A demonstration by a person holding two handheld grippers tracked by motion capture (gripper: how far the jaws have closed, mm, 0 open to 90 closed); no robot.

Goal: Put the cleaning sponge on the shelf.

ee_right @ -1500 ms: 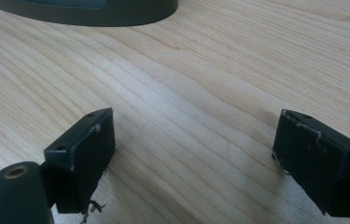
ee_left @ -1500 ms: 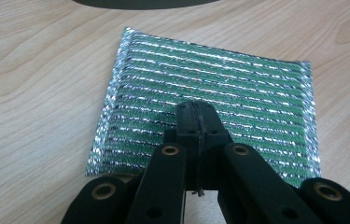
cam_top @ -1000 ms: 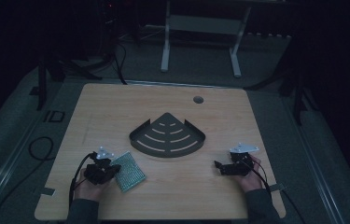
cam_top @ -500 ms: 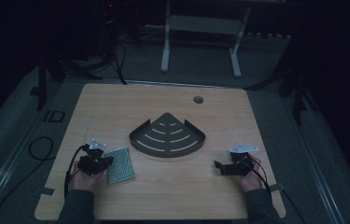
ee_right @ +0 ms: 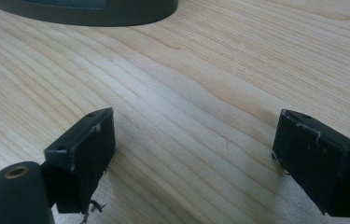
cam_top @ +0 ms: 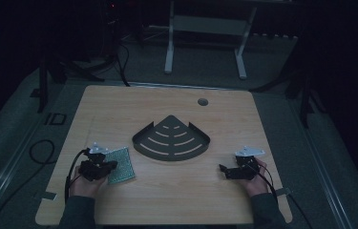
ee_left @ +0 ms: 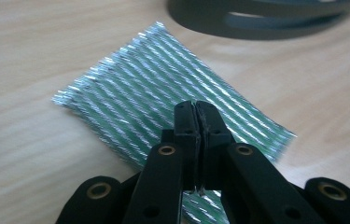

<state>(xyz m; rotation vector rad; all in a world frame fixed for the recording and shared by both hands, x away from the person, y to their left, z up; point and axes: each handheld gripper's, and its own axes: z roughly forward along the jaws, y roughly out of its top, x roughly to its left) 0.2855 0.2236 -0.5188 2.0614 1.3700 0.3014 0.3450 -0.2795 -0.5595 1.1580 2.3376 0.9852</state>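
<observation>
Left gripper [ee_left: 195,109] over perforated circuit board [ee_left: 163,98] — jaws clenched together, empty.
Right gripper [ee_right: 193,154] jaws spread wide above bare surface [ee_right: 238,60]; corner tray [cam_top: 172,141] centre.

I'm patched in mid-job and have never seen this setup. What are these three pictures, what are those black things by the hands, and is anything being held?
No robot arm here: a person holds a hand-held claw in each hand at a wooden table. The wide picture comes from a fixed camera above, looking down. The left claw and right claw sit near the bottom. The other two pictures come from cameras riding on each claw. On the table lie a dark fan-shaped slotted tray and a green, silver-dotted perforated board. The left claw's jaws are pressed together over the board's near edge, apparently pinching it. The right claw's jaws stand wide apart over bare wood, holding nothing.
</observation>
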